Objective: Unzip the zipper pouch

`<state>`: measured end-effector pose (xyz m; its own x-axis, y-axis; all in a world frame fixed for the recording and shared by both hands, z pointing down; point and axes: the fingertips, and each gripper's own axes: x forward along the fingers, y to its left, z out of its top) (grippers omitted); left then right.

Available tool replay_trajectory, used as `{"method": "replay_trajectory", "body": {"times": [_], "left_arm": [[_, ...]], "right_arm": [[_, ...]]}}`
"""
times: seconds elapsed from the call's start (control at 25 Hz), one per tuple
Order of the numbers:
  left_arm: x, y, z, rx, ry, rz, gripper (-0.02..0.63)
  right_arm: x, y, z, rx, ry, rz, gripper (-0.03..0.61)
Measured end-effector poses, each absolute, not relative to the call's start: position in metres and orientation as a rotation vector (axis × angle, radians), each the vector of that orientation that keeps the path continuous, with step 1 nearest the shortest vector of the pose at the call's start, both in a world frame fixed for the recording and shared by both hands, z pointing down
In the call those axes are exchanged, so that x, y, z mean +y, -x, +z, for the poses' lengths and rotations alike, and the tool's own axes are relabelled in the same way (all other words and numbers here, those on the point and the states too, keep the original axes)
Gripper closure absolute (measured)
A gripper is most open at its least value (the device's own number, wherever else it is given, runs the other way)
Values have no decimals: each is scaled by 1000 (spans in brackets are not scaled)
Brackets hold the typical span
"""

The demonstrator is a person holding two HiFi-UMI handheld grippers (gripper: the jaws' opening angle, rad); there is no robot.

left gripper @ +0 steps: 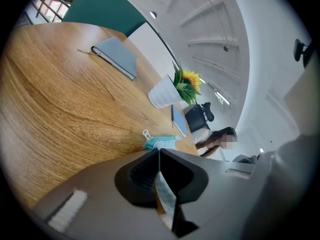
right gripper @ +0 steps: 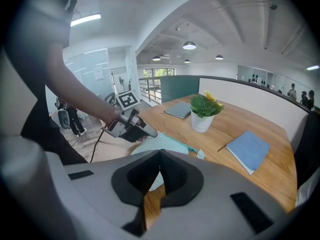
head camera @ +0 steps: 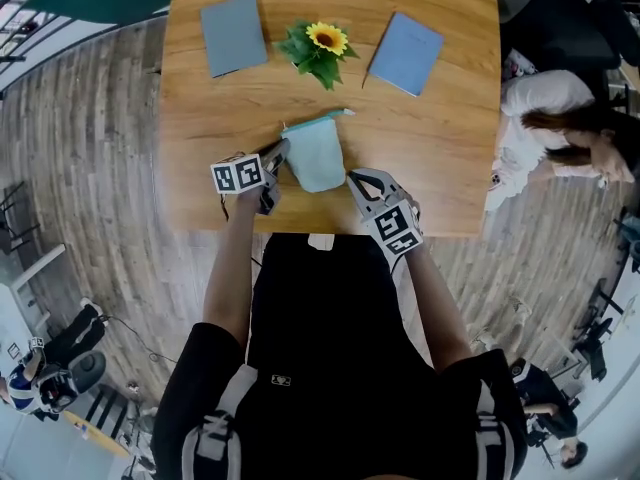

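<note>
The light teal zipper pouch (head camera: 316, 154) lies on the wooden table (head camera: 440, 168) near its front edge, with the zipper along the far side and a teal tail (head camera: 340, 114) at the right end. My left gripper (head camera: 282, 150) is shut on the pouch's left edge. In the left gripper view pale fabric (left gripper: 166, 196) runs between the closed jaws of the left gripper (left gripper: 159, 151), and the zipper end (left gripper: 161, 141) shows beyond them. My right gripper (head camera: 350, 176) is shut at the pouch's near right corner. In the right gripper view the pouch (right gripper: 167, 143) lies just past the right gripper (right gripper: 160, 153).
Two blue-grey notebooks (head camera: 233, 34) (head camera: 406, 53) lie at the back of the table, with a potted sunflower (head camera: 318, 48) between them. A person (head camera: 560, 133) sits off the table's right side. The table's front edge (head camera: 300, 232) is close to my body.
</note>
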<state>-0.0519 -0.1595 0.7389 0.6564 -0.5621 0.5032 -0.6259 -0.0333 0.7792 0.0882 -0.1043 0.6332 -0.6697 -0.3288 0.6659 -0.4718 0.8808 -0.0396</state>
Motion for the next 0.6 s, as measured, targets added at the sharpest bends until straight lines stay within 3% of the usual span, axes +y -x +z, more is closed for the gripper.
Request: {"method": "replay_trajectory", "body": {"times": [0.6], "left_arm": [[-145,43,688,-951,-1819,53,607]], "right_arm": [[-85,-73,618,-2401,-618,284,575]]}}
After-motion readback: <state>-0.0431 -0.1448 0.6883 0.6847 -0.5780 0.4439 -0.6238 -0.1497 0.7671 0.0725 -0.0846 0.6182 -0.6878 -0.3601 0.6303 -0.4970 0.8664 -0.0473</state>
